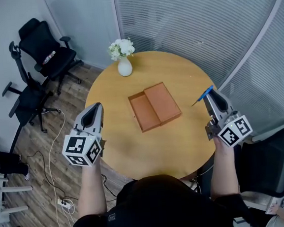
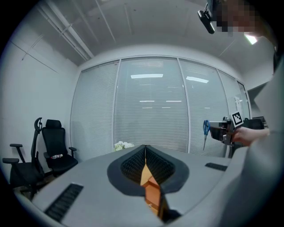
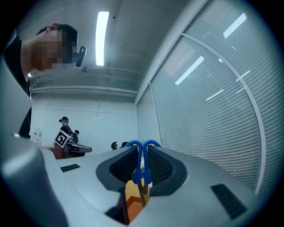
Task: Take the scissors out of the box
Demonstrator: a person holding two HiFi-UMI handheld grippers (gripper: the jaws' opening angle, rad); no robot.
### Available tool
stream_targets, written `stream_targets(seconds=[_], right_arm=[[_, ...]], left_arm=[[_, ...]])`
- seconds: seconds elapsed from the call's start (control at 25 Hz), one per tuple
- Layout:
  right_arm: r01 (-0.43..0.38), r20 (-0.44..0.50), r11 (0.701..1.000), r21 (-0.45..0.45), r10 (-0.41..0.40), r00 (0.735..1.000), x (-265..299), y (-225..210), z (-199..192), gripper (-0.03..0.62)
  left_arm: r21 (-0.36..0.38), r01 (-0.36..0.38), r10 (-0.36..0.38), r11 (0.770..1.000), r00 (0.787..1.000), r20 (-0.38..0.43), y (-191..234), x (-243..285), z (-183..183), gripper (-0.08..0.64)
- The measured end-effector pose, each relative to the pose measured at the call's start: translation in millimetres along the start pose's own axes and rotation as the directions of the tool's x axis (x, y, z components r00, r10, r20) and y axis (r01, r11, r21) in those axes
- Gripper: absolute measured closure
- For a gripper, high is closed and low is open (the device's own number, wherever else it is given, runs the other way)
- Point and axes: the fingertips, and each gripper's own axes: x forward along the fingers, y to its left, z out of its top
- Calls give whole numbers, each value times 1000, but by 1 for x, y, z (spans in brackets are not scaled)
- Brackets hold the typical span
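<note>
An open brown box [image 1: 155,107] lies flat at the middle of the round wooden table [image 1: 120,147], its two halves side by side. My right gripper [image 1: 209,95] hovers over the table's right edge, shut on blue-handled scissors [image 1: 203,94] whose blades point down-left. In the right gripper view the blue scissors handles [image 3: 142,159] sit pinched between the jaws. My left gripper [image 1: 96,108] hangs over the table's left edge, shut with nothing in it. In the left gripper view the box [image 2: 151,193] shows through the narrow slit, and the scissors [image 2: 206,131] hang far right.
A white vase of flowers [image 1: 122,57] stands at the table's far edge. Two black office chairs [image 1: 44,51] are at the back left, and another chair [image 1: 270,166] sits close on the right. Cables [image 1: 49,158] trail over the wooden floor at left.
</note>
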Motion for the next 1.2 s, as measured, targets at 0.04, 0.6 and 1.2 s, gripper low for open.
stream_targets(seconds=[0.04, 0.6, 1.2], right_arm=[[0, 0, 1000, -2, 0, 1000, -1, 1, -1, 506], [0, -3, 1000, -30, 0, 1000, -3, 9, 0, 508], [-8, -3, 999, -37, 8, 1000, -3, 19, 3, 508]], left_arm=[[2, 1, -1, 1000, 1000, 2, -2, 1, 0, 545], [-2, 27, -27, 1000, 1000, -5, -11, 3, -5, 546], [-12, 29, -29, 1000, 1000, -2, -8, -4, -8, 546]])
